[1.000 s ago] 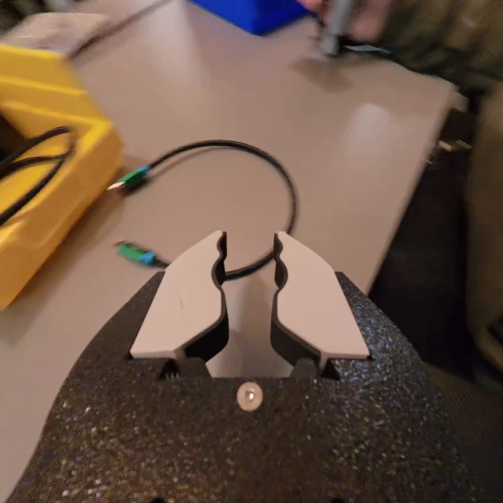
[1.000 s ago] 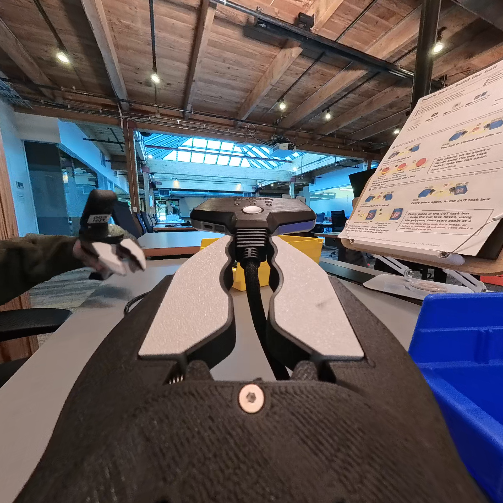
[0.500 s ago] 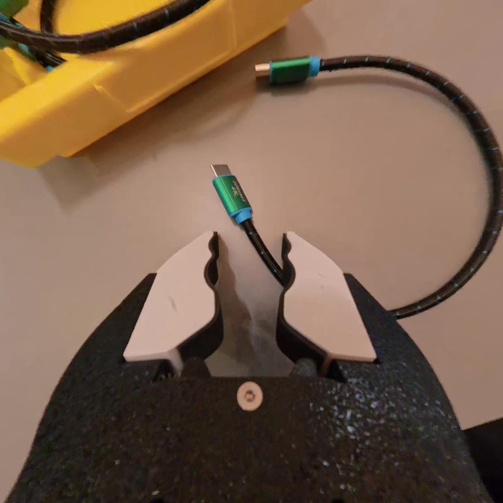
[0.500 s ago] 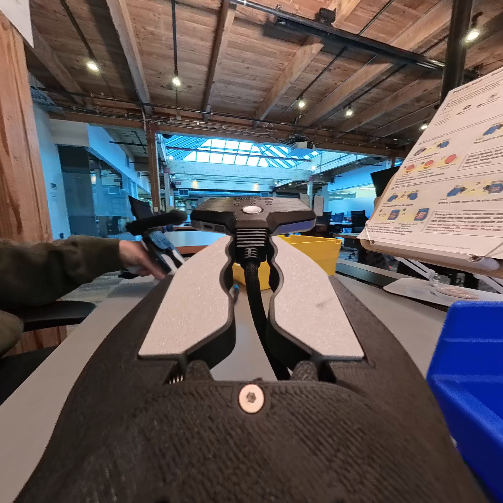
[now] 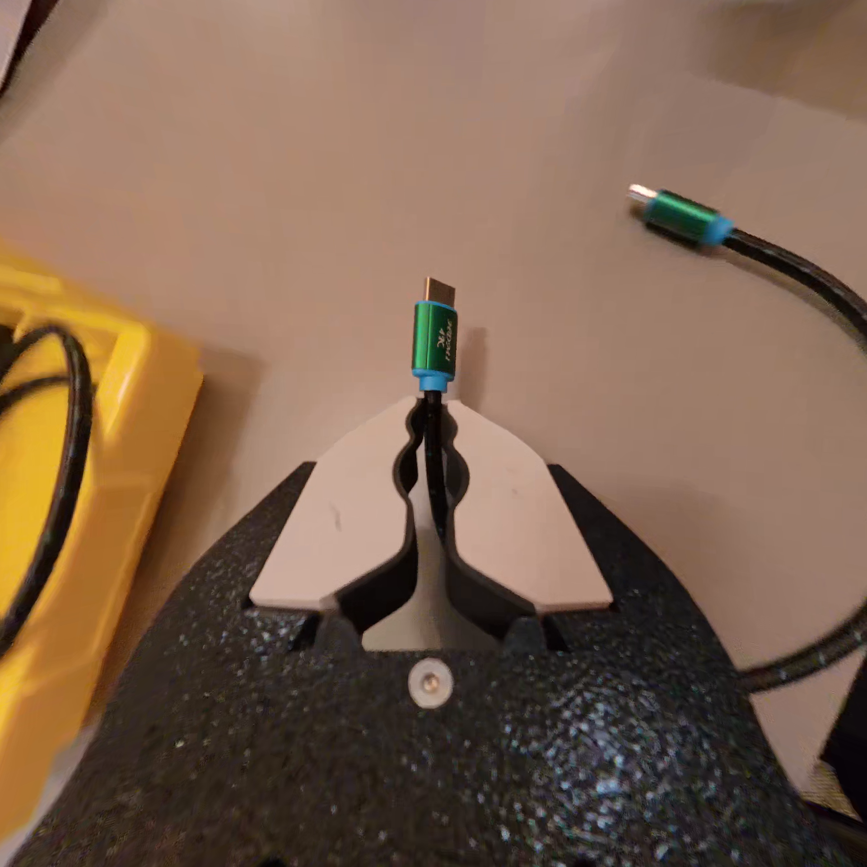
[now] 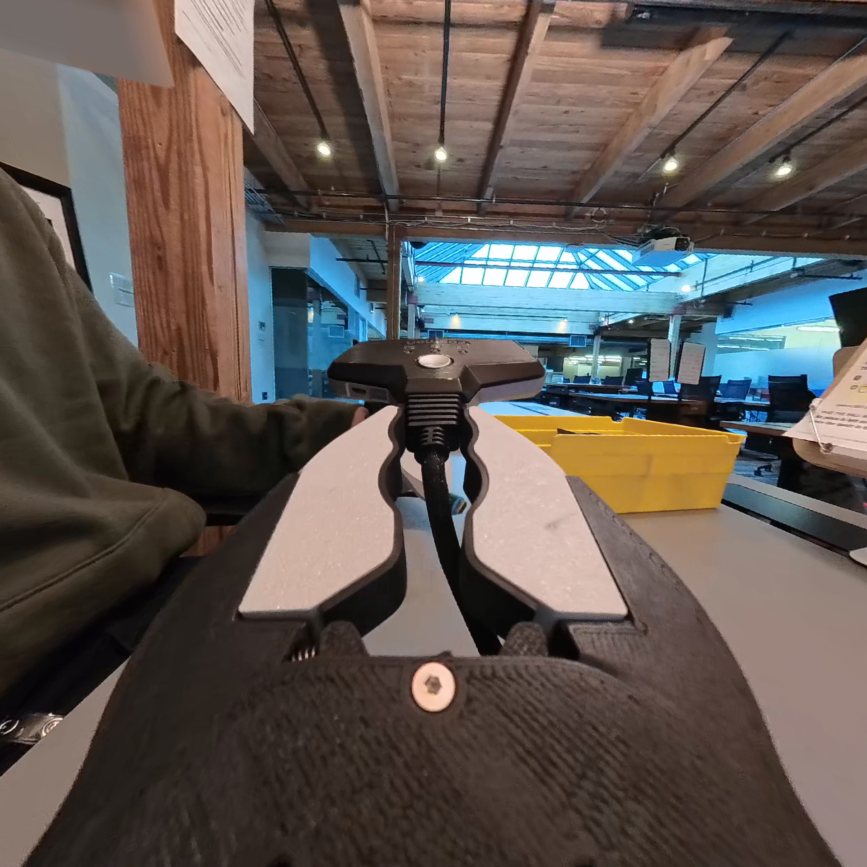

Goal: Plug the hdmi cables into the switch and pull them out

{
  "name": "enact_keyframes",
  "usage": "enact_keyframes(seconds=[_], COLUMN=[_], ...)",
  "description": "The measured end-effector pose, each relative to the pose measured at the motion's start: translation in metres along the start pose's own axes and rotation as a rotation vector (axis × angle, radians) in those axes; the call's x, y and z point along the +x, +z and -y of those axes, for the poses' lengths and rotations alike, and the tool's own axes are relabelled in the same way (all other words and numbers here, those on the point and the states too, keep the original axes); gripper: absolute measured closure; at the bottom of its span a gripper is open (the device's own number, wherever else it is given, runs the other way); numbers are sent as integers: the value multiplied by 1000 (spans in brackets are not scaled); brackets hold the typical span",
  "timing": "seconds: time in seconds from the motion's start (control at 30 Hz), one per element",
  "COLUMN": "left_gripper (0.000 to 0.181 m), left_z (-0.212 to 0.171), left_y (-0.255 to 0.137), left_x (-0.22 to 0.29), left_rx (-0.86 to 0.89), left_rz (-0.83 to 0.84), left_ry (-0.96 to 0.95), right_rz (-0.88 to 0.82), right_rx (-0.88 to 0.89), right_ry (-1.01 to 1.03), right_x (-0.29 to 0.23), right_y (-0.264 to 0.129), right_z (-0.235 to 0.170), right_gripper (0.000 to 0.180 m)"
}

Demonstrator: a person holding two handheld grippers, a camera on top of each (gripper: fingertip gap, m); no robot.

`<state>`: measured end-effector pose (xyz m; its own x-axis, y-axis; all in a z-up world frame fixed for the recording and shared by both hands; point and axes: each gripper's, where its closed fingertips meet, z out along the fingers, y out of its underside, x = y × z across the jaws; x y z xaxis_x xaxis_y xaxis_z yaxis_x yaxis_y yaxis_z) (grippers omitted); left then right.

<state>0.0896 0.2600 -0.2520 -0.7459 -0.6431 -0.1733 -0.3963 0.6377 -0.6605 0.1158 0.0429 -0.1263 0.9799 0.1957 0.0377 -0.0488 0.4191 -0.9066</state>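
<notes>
The black HDMI switch (image 6: 436,370) is sitting raised above the grey table (image 6: 750,586), its ribbed strain relief and thick black lead (image 6: 438,506) running back between the fingers of the right gripper (image 6: 432,422), whose jaws are standing nearly closed and pinching the switch at that ribbed neck. A side port is facing left on the switch body, unoccupied. In the left wrist view, the left gripper (image 5: 431,404) is clamping a braided black HDMI cable (image 5: 434,464) just behind its blue collar, jaws drawn in tight around the cord, so that the green plug (image 5: 434,347) is projecting straight ahead of the fingertips with its metal tip leading, above the table (image 5: 328,164). The cable's other green plug (image 5: 680,216) is lying on the table to the right, well apart, its cord curving round toward the gripper body. A yellow bin (image 5: 103,492) holding further black cables (image 5: 70,422) is standing at the left; it is also showing beyond the switch in the right wrist view (image 6: 647,455). A person's olive sleeve (image 6: 94,445) is reaching across at the left.
</notes>
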Motion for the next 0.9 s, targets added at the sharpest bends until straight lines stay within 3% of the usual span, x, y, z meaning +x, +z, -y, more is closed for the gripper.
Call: enact_keyframes(seconds=[0.03,0.27,0.63,0.9], left_gripper=[175,175,161,174], left_z=[6,37,33,34], left_y=[6,36,47,57], left_x=[0,10,10,2], left_rx=[3,74,29,-92], left_rz=[0,31,223,393], left_ry=[25,223,401,558], right_rz=[2,-16,-30,-29], right_rx=[-6,-6,-12,-13], right_ry=[1,-4,-7,-5], right_x=[0,2,4,4], right_y=[0,0,1,1], right_z=[-1,-1,-2,-2], right_gripper=[158,158,158,158])
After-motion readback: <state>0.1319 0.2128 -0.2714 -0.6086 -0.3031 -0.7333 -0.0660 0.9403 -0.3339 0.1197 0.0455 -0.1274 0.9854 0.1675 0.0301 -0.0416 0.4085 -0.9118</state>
